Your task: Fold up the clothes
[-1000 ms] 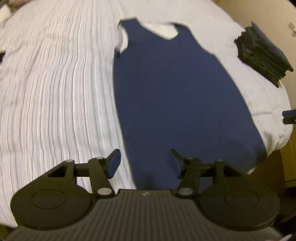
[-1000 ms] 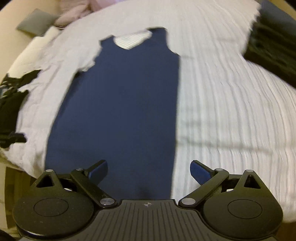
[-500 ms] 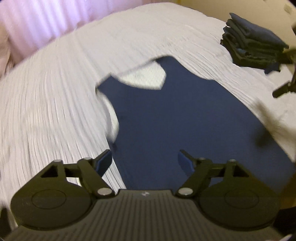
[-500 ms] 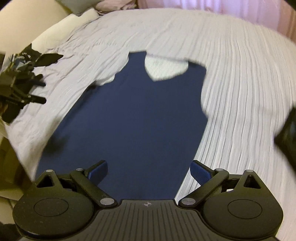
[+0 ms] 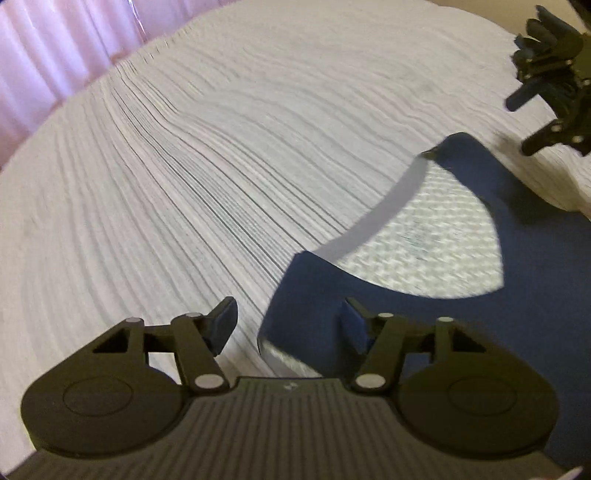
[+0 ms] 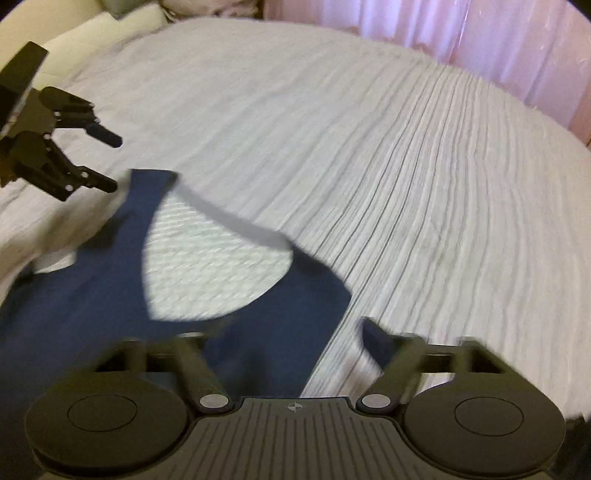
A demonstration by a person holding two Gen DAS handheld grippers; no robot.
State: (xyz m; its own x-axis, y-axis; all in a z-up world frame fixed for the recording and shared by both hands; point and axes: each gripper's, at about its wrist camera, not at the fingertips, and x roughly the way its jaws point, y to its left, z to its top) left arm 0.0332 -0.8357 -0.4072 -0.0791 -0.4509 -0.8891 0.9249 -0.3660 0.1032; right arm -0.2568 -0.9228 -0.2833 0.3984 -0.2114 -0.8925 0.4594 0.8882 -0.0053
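A navy sleeveless top (image 5: pixel 436 306) lies flat on the white ribbed bedspread (image 5: pixel 184 184), neckline toward the far side. My left gripper (image 5: pixel 290 323) is open and hovers over the top's left shoulder strap, whose edge lies between the fingers. In the right wrist view the same top (image 6: pixel 92 314) fills the lower left. My right gripper (image 6: pixel 295 334) stands open over the right shoulder strap. Each gripper shows in the other's view, at the far strap: the right gripper (image 5: pixel 519 125) and the left gripper (image 6: pixel 112 162), both with fingers apart.
Pink curtains (image 6: pixel 480 40) hang behind the bed's far edge. Pillows (image 6: pixel 122 18) sit at the far left corner in the right wrist view. Bare bedspread (image 6: pixel 406 166) stretches beyond and beside the top.
Both grippers have travelled from the hem end up along the top to its shoulder straps, staying open. The stack of dark folded clothes has left the view.
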